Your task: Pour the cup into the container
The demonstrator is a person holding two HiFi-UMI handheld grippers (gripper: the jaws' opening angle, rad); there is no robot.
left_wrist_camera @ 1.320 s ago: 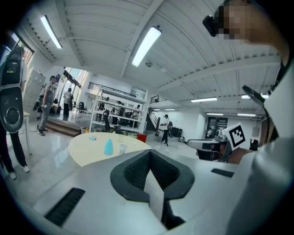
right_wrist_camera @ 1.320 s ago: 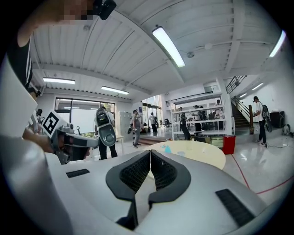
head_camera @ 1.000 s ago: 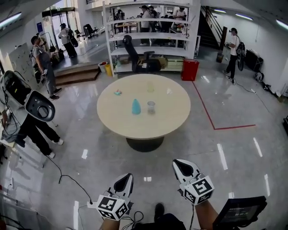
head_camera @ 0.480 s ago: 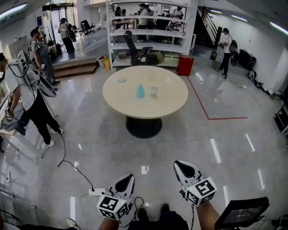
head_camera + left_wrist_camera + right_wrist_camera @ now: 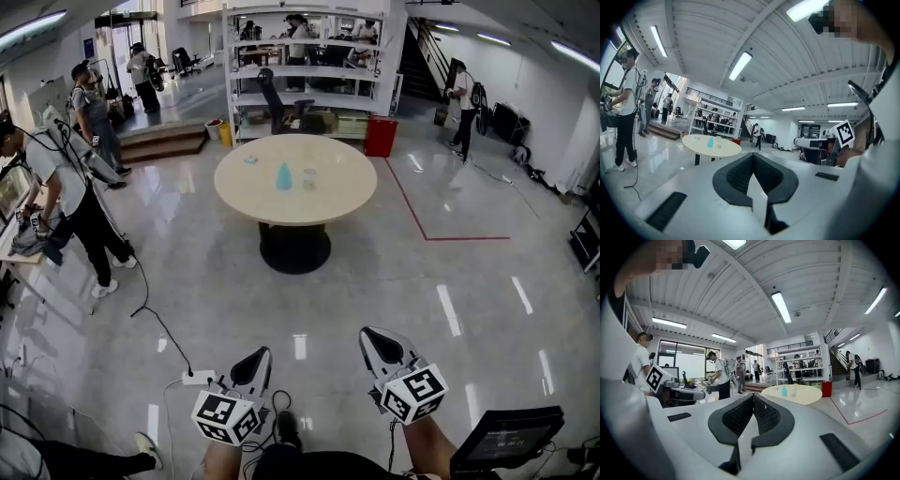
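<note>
Left gripper (image 5: 253, 367) and right gripper (image 5: 380, 347), bottom of frame, are closed and empty. The clear cup (image 5: 309, 178) and blue container (image 5: 283, 176) sit upper centre, probably beyond reach.

Left gripper (image 5: 255, 364): white moulded shell, black-rimmed pointed jaws.
Left marker cube (image 5: 223, 415): white, black square markers.
Right gripper (image 5: 375, 342): same build.
Right marker cube (image 5: 415, 393): same pattern.
Jaw pads (image 5: 736, 417): dark grey, mesh-textured.
Wearer: dark clothing, dark shoe (image 5: 286, 427).
</note>
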